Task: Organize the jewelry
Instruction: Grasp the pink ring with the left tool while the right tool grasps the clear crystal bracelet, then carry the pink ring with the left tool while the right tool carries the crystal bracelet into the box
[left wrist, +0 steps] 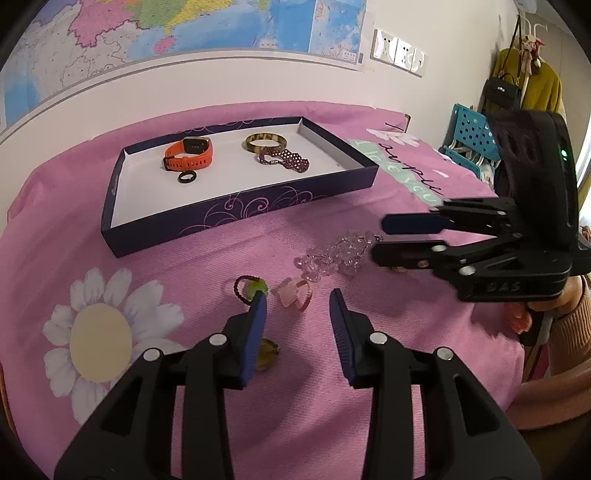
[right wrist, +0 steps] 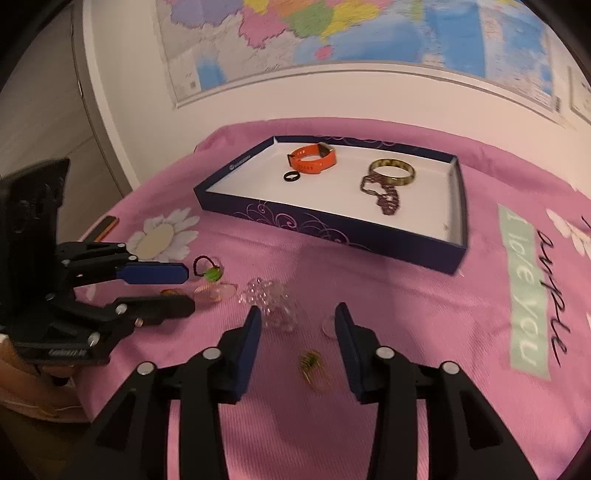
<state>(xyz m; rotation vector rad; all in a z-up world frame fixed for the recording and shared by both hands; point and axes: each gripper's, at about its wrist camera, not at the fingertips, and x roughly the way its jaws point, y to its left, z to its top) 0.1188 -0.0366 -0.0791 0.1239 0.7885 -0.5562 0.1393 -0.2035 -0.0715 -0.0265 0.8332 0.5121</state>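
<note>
A dark blue tray (left wrist: 236, 206) (right wrist: 332, 229) holds an orange watch band (left wrist: 188, 153) (right wrist: 312, 158), a black ring (left wrist: 186, 177) (right wrist: 291, 176), a gold bangle (left wrist: 266, 142) (right wrist: 393, 171) and a dark beaded bracelet (left wrist: 284, 158) (right wrist: 384, 195). On the pink cloth lie a clear bead bracelet (left wrist: 336, 254) (right wrist: 273, 299), a pink ring (left wrist: 295, 293) (right wrist: 216, 291), a green-bead ring (left wrist: 251, 288) (right wrist: 208, 271), a gold ring (left wrist: 266, 352) and a green-gold piece (right wrist: 312, 363). My left gripper (left wrist: 298, 297) (right wrist: 190, 290) is open near the pink ring. My right gripper (right wrist: 297, 312) (left wrist: 376, 238) is open over the clear bracelet.
The pink flowered cloth (left wrist: 332, 369) covers the table against a white wall with a map (left wrist: 184, 33). A blue plastic rack (left wrist: 469, 136) and hanging bags (left wrist: 517, 85) stand at the right. A small flat object (right wrist: 107, 225) lies at the table's left edge.
</note>
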